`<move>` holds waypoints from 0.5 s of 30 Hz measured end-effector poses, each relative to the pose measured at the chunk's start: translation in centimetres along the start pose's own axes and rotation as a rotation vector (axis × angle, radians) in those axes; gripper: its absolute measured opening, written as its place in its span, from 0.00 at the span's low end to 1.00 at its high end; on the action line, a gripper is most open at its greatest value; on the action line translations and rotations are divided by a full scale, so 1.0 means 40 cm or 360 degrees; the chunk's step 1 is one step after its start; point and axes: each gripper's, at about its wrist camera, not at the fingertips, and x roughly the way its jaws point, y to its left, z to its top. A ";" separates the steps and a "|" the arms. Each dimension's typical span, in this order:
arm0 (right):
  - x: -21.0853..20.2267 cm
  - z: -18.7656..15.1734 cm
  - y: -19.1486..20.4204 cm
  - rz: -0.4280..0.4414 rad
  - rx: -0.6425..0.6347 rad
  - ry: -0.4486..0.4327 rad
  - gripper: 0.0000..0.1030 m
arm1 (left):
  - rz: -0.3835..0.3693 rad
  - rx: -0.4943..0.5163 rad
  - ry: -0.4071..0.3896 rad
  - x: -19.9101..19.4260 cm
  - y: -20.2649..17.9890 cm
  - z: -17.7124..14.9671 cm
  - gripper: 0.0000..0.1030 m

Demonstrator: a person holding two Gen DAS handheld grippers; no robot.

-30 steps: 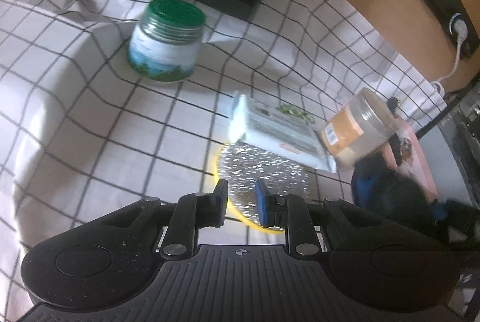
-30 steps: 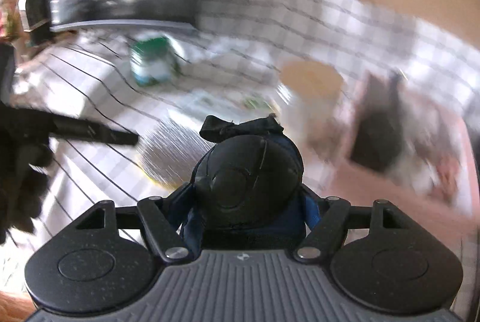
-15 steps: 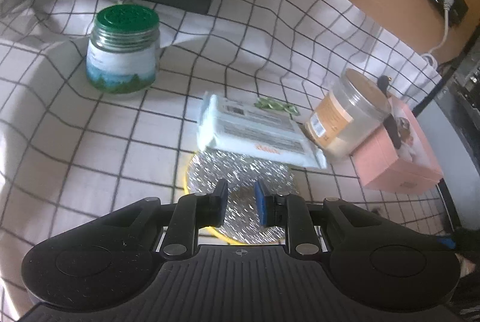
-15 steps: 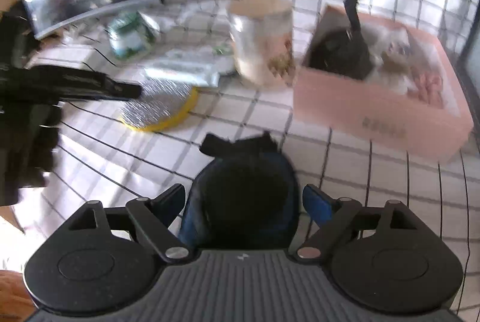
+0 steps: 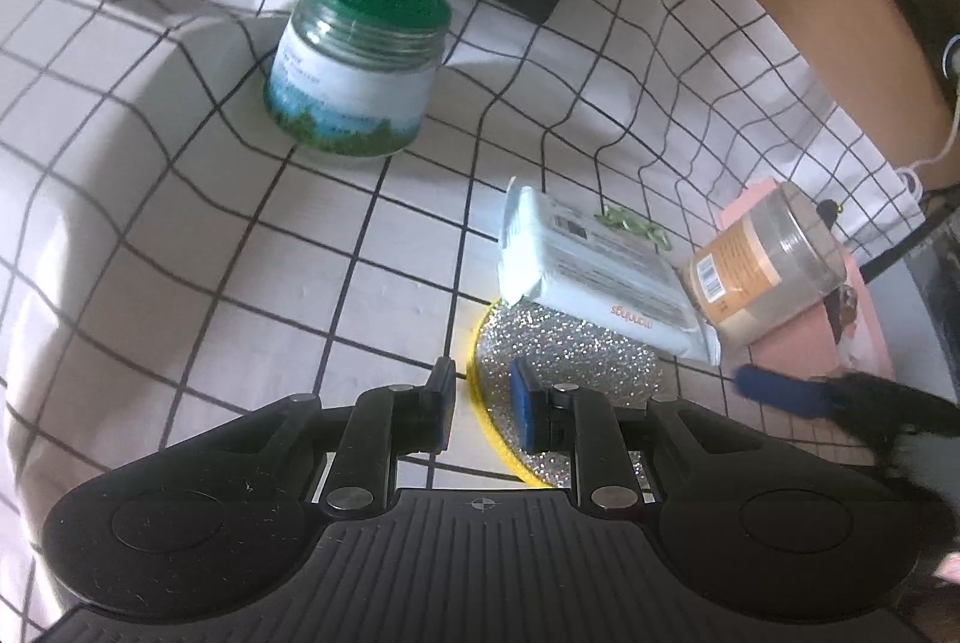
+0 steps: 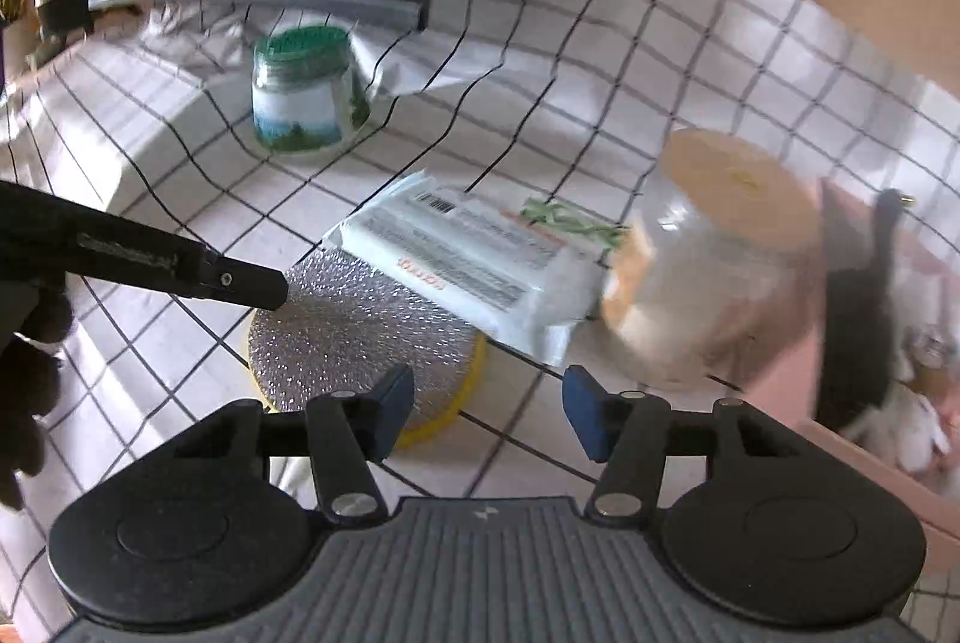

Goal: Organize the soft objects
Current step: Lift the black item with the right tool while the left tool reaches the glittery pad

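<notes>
**White checked cloth, soft things mid-table, both grippers empty**

Rumpled white fabric with a thin black grid, the cloth, spread wall to wall and puckered into folds at the far left.

Far left on it: a squat glass jar, upright, with a ribbed green screw lid and a wraparound white, blue and green label.

Low centre: the left gripper, matte black with blue pads, parted by only a narrow slit and gripping nothing. Hangs over the near left edge of the round pad, whose yellow rim shows through the slit.

Flat and disc-shaped, that pad, with a glittering silver mesh face over a yellow foam edge.

Lapping its far side: a soft rectangular wipes pack in pale, glossy film with printed text and a barcode, tilted, its near corner resting on the disc.

Just behind the pack: a small green linked trinket, too small to identify.

Right of the pack and touching it: a clear plastic tub with an orange label, leaning against a pink cardboard box.

Farthest right: the right gripper, about half spread, jaws just closing, nothing between them. Hovers above bare cloth between the disc's rim and the tub.
</notes>
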 end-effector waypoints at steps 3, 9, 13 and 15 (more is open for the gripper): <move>0.021 -0.008 0.008 0.0004 -0.0031 -0.0008 0.52 | -0.0028 -0.0036 0.0019 0.010 0.005 0.001 0.21; 0.017 -0.013 0.005 0.0033 -0.0046 -0.0018 0.52 | -0.0088 -0.0120 0.0033 0.027 0.009 0.011 0.25; 0.014 -0.018 -0.005 0.0069 -0.0021 -0.0020 0.52 | -0.0108 -0.0164 0.0032 0.036 0.008 0.016 0.26; 0.014 -0.019 -0.009 0.0081 -0.0015 -0.0021 0.52 | -0.0124 -0.0204 0.0050 0.036 0.011 0.017 0.26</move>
